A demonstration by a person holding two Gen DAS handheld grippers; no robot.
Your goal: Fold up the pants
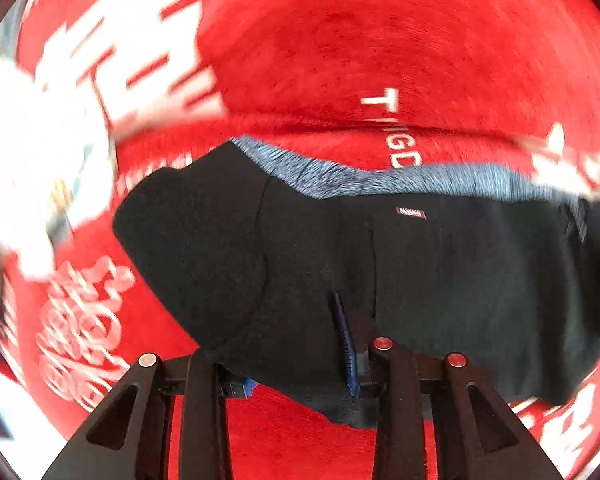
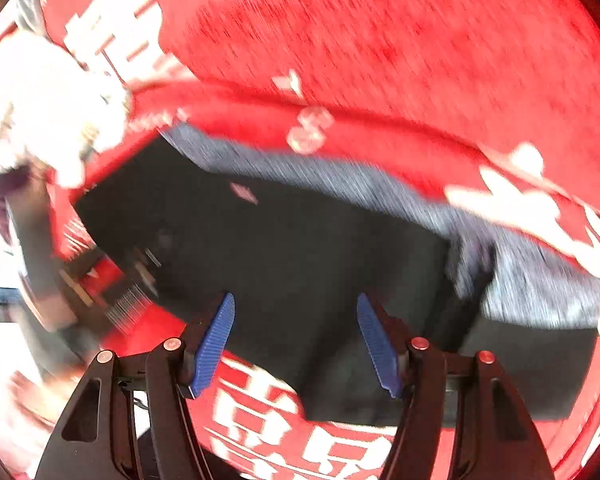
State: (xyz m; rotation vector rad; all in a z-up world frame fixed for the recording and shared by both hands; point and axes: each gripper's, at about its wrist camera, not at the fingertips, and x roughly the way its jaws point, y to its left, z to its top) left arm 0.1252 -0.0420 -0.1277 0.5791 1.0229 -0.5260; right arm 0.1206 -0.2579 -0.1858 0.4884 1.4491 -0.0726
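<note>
ok so both cams are pretty blurry rn, esp. the edges.

Left wrist view: left gripper (image 1: pixel 300 376) is clenched on the pants (image 1: pixel 420 272). Black fabric is bunched between the fingers, and only one blue pad (image 1: pixel 346 340) pokes out, w/ cloth wrapped over the other side. Pants fill the middle of the view, running from approx 9 o'clock over to 3 o'clock. The grey-blue ribbed waistband (image 1: pixel 340 176) sits along the top edge, towards 12. There's a tiny label (image 1: pixel 411 213) just under the band, can't read it. Everything lies on a red cloth (image 1: pixel 380 40) w/ big white lettering, which seems to cover the desk. Can't tell more than that.

Right wrist view: right gripper (image 2: pixel 296 344) is released, its jaws standing wide. Both blue pads (image 2: pixel 214 344) show clearly. The black pants (image 2: pixel 300 248) are seen through the gap between them, but the pads aren't pressing on anything. Waistband (image 2: pixel 520 280) runs from approx 10 o'clock down to 3 o'clock. The lower edge of the pants drops to 6, w/ white print of the red cloth (image 2: pixel 380 20) just past it. At 8–9 o'clock there's a smeared dark thing, prob. the other gripper, too blurred to say for sure.
</note>
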